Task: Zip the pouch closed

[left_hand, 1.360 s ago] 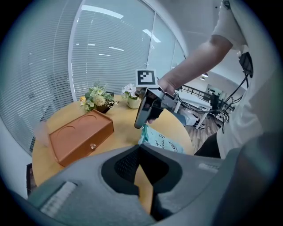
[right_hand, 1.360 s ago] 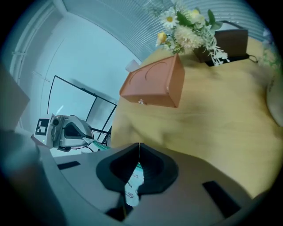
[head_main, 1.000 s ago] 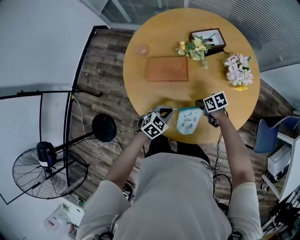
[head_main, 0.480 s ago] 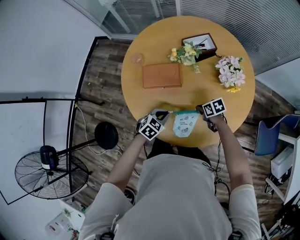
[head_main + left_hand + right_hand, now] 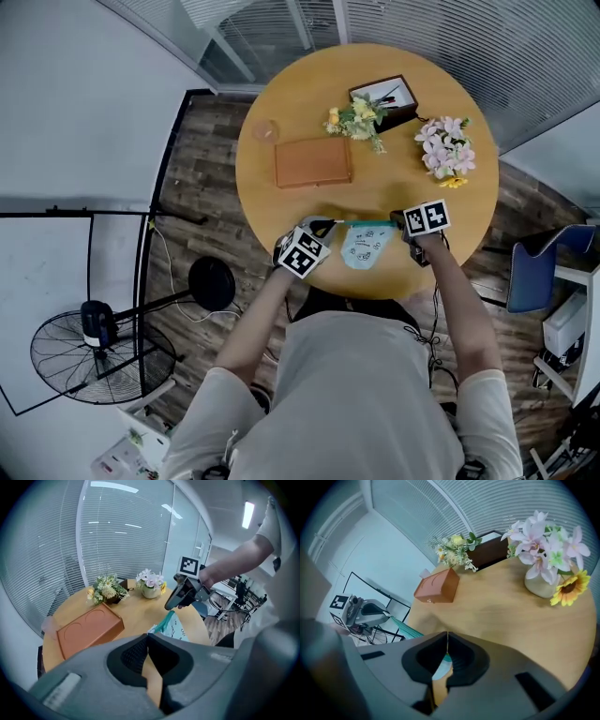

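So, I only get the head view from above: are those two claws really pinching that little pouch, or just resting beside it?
Observer: The left gripper has its jaws closed together in its own view, and the pouch comes out by its teal edge right past their tips.
Operator: And the other one?
Observer: The right gripper is shut too. Its view shows a pale sliver of the pouch caught between its jaws.
Operator: What do the pink flowers stand in?
Observer: A small pale vase, which is plain to see in the right gripper view.
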